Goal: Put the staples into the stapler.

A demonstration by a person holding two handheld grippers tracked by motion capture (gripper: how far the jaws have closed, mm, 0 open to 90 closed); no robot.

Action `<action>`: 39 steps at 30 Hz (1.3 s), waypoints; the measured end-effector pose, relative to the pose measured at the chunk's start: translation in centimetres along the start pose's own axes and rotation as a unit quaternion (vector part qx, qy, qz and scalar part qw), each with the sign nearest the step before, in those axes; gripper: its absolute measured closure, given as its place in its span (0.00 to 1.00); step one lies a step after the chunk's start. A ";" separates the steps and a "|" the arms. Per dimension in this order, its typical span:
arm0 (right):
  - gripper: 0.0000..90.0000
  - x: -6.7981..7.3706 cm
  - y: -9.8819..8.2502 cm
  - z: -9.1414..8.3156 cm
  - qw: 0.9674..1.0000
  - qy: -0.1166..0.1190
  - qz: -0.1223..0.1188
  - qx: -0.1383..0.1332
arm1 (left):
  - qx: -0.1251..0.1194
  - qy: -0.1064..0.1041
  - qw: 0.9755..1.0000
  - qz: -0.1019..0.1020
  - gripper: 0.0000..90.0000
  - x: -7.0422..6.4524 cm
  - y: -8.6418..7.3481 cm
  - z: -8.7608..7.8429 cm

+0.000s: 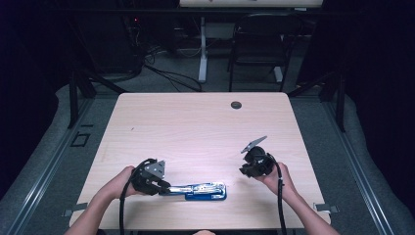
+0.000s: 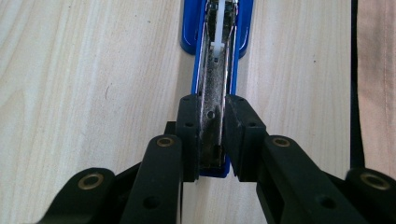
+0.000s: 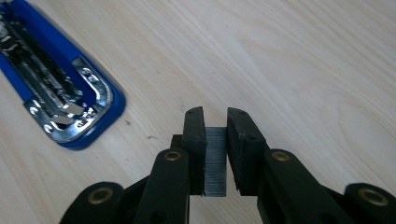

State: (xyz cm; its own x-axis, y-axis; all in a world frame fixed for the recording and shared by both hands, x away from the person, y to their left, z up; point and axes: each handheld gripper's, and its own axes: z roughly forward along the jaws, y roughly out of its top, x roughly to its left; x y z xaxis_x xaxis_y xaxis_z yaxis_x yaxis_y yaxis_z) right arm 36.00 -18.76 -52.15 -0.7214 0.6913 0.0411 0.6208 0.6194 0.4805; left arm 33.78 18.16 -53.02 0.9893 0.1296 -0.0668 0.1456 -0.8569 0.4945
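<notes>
A blue stapler (image 1: 208, 190) lies flat near the table's front edge, its top swung open so the metal staple channel (image 2: 214, 79) faces up. My left gripper (image 1: 168, 188) is shut on the rear end of that channel, with a pad pressed on each side (image 2: 212, 108). To the right, a little above the table, my right gripper (image 1: 244, 170) is shut on a short grey strip of staples (image 3: 215, 161), which stands upright between its pads (image 3: 215, 122). The stapler's front end (image 3: 65, 100) lies up and to the left in the right gripper view, apart from the strip.
The light wooden table (image 1: 195, 122) has a round cable hole (image 1: 236, 105) near its far edge. A black chair (image 1: 259, 44) and a white desk leg (image 1: 202, 49) stand beyond it on the dark floor. A person's forearms come in from the bottom.
</notes>
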 end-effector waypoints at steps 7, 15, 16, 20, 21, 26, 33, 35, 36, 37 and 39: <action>0.87 1.3 0.7 0.7 1.000 0.020 -0.022 -0.004 | 0.000 0.000 1.000 0.001 0.85 0.0 0.0 0.0; 0.87 2.2 1.3 1.0 0.999 0.032 -0.043 -0.008 | -0.002 0.001 1.000 0.002 0.85 0.0 0.1 0.0; 0.87 2.4 1.4 1.0 0.998 0.035 -0.042 -0.013 | -0.002 0.000 1.000 0.002 0.85 0.0 0.1 0.0; 0.87 2.7 1.7 1.1 0.998 0.044 -0.051 -0.017 | -0.003 0.001 1.000 0.002 0.85 0.0 0.1 0.0; 0.87 2.8 1.8 1.1 0.997 0.044 -0.053 -0.018 | -0.002 0.000 1.000 0.002 0.85 0.0 0.1 0.0; 0.87 3.2 2.2 1.4 0.996 0.062 -0.067 -0.023 | 0.005 -0.010 1.000 0.003 0.85 0.1 0.2 -0.1; 0.87 3.7 3.0 1.5 0.992 0.080 -0.091 -0.031 | 0.005 -0.011 1.000 0.002 0.85 0.2 0.2 -0.1; 0.87 3.8 3.2 1.4 0.992 0.082 -0.093 -0.036 | 0.004 -0.011 1.000 0.002 0.85 0.2 0.2 -0.1; 0.87 3.8 3.3 1.4 0.991 0.085 -0.097 -0.036 | 0.004 -0.011 1.000 0.001 0.85 0.2 0.2 -0.1; 0.87 4.0 3.3 1.4 0.991 0.089 -0.093 -0.042 | 0.004 -0.011 1.000 0.002 0.85 0.2 0.1 -0.1; 0.87 4.2 3.4 1.5 0.990 0.095 -0.098 -0.042 | 0.004 -0.011 1.000 0.002 0.85 0.2 0.1 -0.1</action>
State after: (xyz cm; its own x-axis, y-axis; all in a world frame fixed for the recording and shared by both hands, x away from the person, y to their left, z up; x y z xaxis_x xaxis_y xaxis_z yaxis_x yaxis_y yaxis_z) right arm 35.57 -13.22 -51.62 -0.8757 0.4723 0.1002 0.4403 0.6962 0.5669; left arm 34.01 18.10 -52.90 0.9897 0.1155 -0.0842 0.1420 -0.8613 0.4878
